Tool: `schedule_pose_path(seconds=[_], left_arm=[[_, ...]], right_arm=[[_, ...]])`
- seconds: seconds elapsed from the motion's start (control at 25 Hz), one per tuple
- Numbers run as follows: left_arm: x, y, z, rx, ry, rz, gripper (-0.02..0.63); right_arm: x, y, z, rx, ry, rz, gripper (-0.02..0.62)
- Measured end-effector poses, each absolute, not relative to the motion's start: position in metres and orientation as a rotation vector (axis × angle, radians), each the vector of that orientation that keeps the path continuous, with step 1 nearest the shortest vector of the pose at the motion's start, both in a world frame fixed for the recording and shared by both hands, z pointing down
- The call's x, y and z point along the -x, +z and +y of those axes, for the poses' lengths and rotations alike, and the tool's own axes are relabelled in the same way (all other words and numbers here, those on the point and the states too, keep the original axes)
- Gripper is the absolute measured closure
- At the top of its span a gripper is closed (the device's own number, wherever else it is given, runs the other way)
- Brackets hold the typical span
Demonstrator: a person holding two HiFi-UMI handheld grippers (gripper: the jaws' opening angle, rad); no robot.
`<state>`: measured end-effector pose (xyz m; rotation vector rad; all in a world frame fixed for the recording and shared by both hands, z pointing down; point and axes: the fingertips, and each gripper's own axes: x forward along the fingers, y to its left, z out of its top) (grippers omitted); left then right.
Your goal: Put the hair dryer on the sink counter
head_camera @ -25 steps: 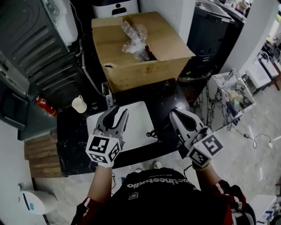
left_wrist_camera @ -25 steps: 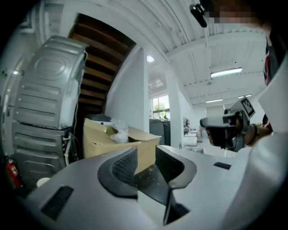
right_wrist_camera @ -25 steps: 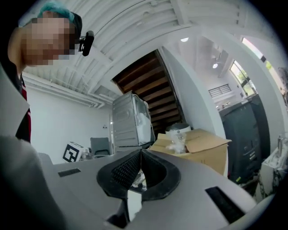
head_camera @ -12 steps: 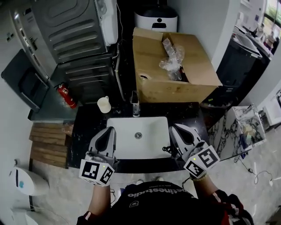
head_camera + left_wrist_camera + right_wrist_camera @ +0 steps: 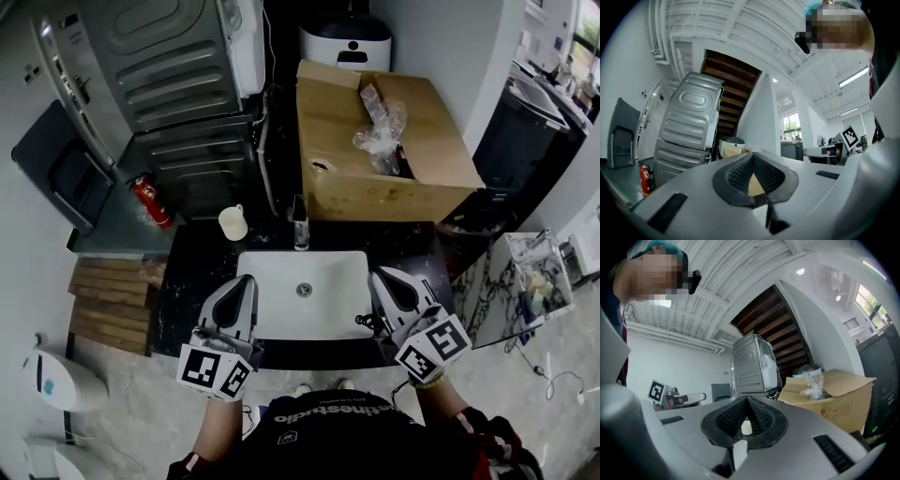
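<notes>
No hair dryer shows clearly in any view. The black sink counter (image 5: 202, 258) with its white basin (image 5: 328, 272) lies below me in the head view. My left gripper (image 5: 246, 281) hovers over the counter's front left edge, jaws shut and empty. My right gripper (image 5: 380, 275) hovers over the front right edge, also shut with nothing held. A small black cord-like thing (image 5: 361, 323) lies at the basin's right rim beside it. In the gripper views the left gripper (image 5: 754, 155) and the right gripper (image 5: 747, 399) point up and away toward the room, tips together.
An open cardboard box (image 5: 375, 187) holding a crumpled plastic bag (image 5: 380, 122) stands behind the counter. A faucet (image 5: 300, 220) and a pale cup (image 5: 233, 223) sit at the back. A grey washing machine (image 5: 178, 56) and a red fire extinguisher (image 5: 150, 202) are at the left.
The left gripper's jaws have gone from open to shut. The head view has swung so that the basin sits centred, and both grippers have sunk toward the counter's front edge.
</notes>
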<state>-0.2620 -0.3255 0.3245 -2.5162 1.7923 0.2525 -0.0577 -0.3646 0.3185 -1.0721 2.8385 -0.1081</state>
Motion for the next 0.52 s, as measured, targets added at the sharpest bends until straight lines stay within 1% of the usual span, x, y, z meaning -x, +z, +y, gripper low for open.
schedule_pose_path(seconds=[0.52], left_arm=[[0.2567, 0.3307, -0.3315, 2.569, 0.249, 1.777, 0.591]], right_arm=[[0.0566, 0.3214, -0.3639, 1.098, -0.142, 2.853, 0.558]])
